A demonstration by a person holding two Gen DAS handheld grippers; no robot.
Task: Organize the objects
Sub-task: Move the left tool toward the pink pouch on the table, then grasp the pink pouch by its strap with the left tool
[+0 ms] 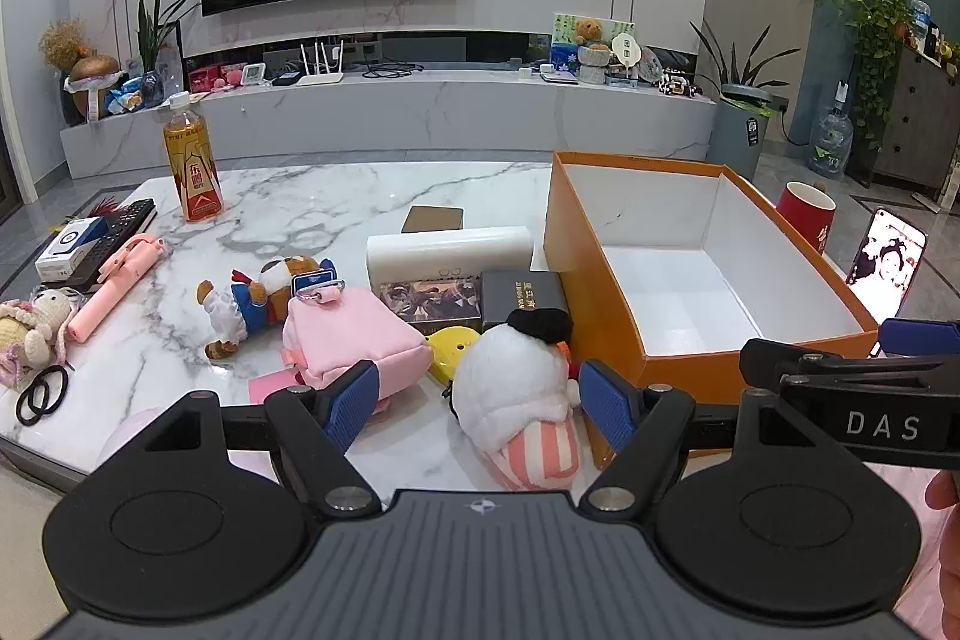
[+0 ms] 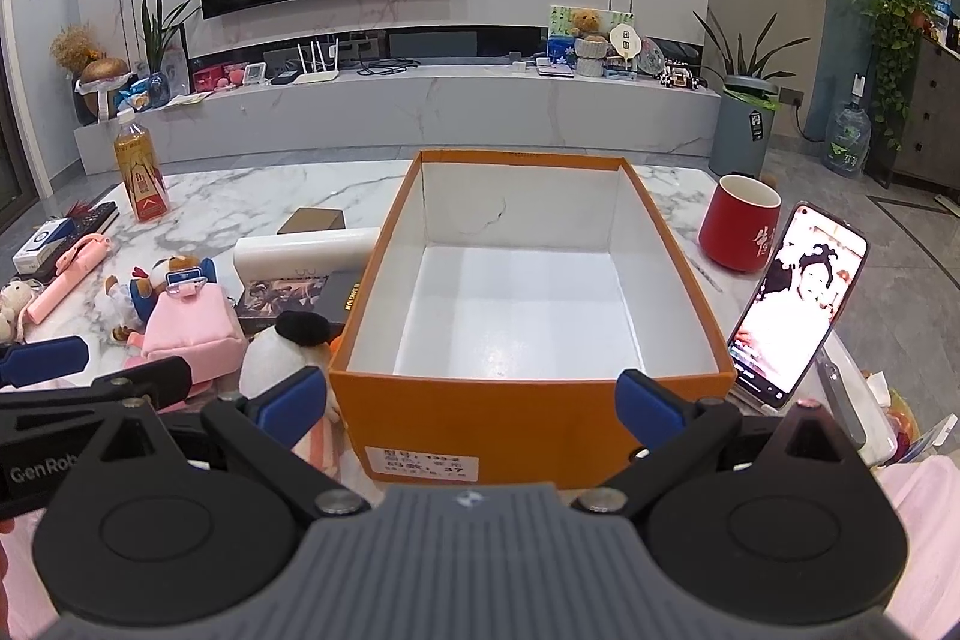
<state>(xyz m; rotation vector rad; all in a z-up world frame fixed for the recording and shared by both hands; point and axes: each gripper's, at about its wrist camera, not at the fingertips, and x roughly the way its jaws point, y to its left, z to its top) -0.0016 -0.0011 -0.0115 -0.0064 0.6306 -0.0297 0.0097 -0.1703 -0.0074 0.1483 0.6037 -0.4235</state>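
Glossy marble table (image 1: 336, 196), matt orange cardboard box (image 2: 480, 418), fluffy white cloth plush (image 1: 510, 376)

Cluttered marble table (image 1: 336, 196), orange box (image 1: 591, 274)

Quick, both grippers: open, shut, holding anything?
Left gripper: open, empty; white plush lies between the fingers, unpinched.
Right gripper: open, empty, facing the orange box.

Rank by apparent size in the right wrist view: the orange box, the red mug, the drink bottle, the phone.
1. orange box, by far the largest.
2. phone, though it stands nearer the camera, which enlarges it.
3. red mug and drink bottle look alike; the bottle stands farther away, so I leave them unranked.
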